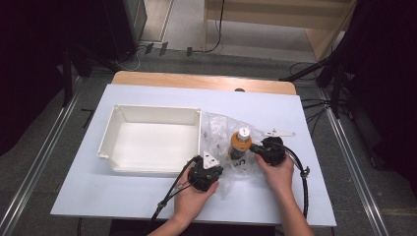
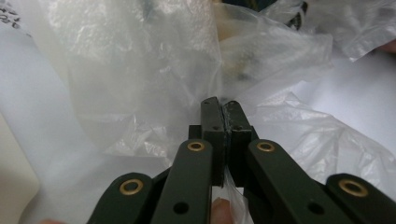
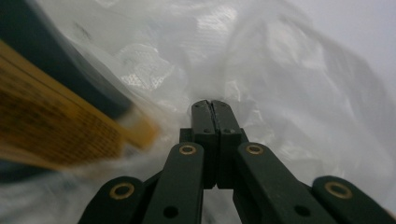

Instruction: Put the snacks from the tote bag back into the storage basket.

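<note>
Black jaws of the left gripper (image 2: 223,105) were pressed together on a fold of the clear plastic bag (image 2: 154,70), a strip of film trapped between them. Those of the right gripper (image 3: 213,103) were likewise clamped on the bag's film. Inside the bag a bottle (image 1: 240,143) stood upright on the table (image 1: 123,196), between both grippers, just right of the white tray (image 1: 110,130).

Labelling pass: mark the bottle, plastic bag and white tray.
bottle (image 1: 240,143), high view, orange body below the cap.
plastic bag (image 2: 140,70), left gripper view, crumpled clear film.
white tray (image 1: 147,140), high view, bare floor.
</note>
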{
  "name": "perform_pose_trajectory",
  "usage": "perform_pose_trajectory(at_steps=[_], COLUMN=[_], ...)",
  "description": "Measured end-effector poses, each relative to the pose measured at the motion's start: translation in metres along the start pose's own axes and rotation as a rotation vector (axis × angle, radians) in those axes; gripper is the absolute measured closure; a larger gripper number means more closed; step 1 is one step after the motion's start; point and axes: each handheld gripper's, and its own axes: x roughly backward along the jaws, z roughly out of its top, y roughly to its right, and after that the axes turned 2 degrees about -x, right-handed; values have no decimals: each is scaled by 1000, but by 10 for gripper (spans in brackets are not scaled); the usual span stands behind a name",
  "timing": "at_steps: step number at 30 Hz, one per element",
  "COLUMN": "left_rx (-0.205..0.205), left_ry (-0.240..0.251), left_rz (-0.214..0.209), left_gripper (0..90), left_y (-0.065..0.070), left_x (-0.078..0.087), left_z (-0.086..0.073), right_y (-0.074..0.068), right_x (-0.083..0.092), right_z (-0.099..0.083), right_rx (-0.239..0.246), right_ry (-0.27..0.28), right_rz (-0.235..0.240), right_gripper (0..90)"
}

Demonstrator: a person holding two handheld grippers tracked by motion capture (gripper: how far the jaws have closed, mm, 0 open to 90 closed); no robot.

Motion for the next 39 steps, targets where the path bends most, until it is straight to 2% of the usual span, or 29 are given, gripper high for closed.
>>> perform_pose_trajectory(at_steps=[2,3,4,5,6,7,9,10,11,12,13,14,16,17,18,20,21,22,23,24,25,26,30,34,37,38,39], left_rx=[-8,-20,-26,-26,-33,-38,-41,-45,-50,-47,-39,-34,-27,-54,-53,-41,-38,-46,-65,-74,-60,-61,-82,-69,-60,-66,-70], left_ry=[56,76,97,123,146,165,216,238,259,276,280,271,216,200,174,130,105,85,83,73,63,43,23,25,17,16,17], left_rz=[15,31,40,33,35,49,33,33,44,46,54,62,77,109,114,107,115,125,138,140,122,109,99,71,59,65,68], left_gripper=[754,754,699,569,569,460,426,395,305,305,245,245,246,290,322,454,454,549,589,589,684,684,858,891,898,898,899], left_y=[2,4,7,8,10,13,15,17,18,19,19,18,16,17,17,15,15,14,15,15,14,13,13,10,8,9,10], left_x=[5,7,9,11,12,14,16,18,20,20,19,17,7,4,-1,-6,-9,-12,-13,-13,-13,-14,-16,-14,-14,-14,-15], left_z=[-1,-1,-1,1,2,5,10,13,16,18,21,23,26,26,26,22,20,18,16,15,14,13,10,10,9,9,9], right_y=[-1,-2,-4,-5,-6,-5,-5,-6,-8,-8,-11,-11,-11,-10,-10,-9,-9,-9,-9,-9,-8,-8,-8,-9,-10,-10,-9], right_x=[0,0,0,0,0,0,0,0,0,0,0,0,0,0,0,1,1,1,1,1,1,1,1,1,8,8,12], right_z=[0,0,-1,-1,-2,-3,-3,-3,-4,-4,-6,-6,-6,-6,-6,-6,-6,-6,-6,-6,-6,-6,-6,-7,-8,-8,-7], right_rx=[0,12,16,23,23,17,16,21,31,31,41,41,41,38,29,23,23,28,27,27,23,23,23,30,42,42,40], right_ry=[-1,-9,-8,-5,0,7,9,12,16,16,21,21,24,23,23,23,23,24,24,24,22,22,23,27,84,84,104], right_rz=[-4,-14,-29,-35,-38,-34,-35,-40,-53,-53,-67,-67,-65,-63,-57,-47,-47,-49,-47,-47,-40,-40,-35,-43,-61,-61,-58], right_gripper=[900,900,900,900,900,900,900,900,900,900,900,900,900,900,900,900,900,900,900,900,900,900,900,879,707,707,662])
